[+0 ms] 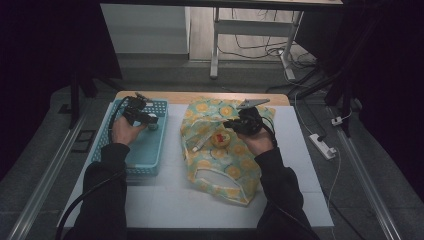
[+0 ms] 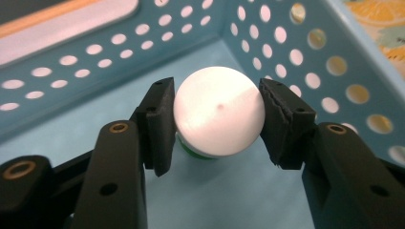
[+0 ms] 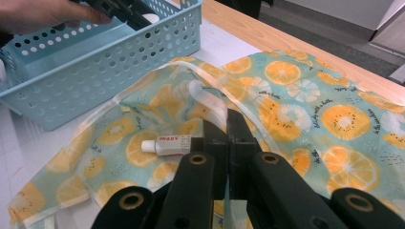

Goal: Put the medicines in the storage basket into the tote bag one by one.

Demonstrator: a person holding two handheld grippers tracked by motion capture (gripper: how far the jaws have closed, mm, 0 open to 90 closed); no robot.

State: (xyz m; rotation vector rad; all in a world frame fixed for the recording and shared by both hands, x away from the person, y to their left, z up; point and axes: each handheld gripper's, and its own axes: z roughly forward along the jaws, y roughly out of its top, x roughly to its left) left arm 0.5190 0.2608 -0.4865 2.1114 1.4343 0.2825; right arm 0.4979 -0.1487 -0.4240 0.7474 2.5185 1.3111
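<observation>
With the left gripper (image 2: 217, 119) clamped on the white ball (image 2: 218, 110) in the basket (image 2: 62, 71), a straight lift looks safest, while the right gripper (image 3: 226, 125) rests with jaws together.

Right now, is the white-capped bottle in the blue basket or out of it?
In. The bottle stands on the floor of the basket, whose perforated walls surround it, between the left gripper jaws.

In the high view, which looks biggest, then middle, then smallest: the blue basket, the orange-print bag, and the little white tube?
1. Orange-print bag: it covers the most table.
2. Blue basket: somewhat smaller than the bag, though hands hide part of it.
3. Little white tube: by far the smallest, lying on the bag.
</observation>
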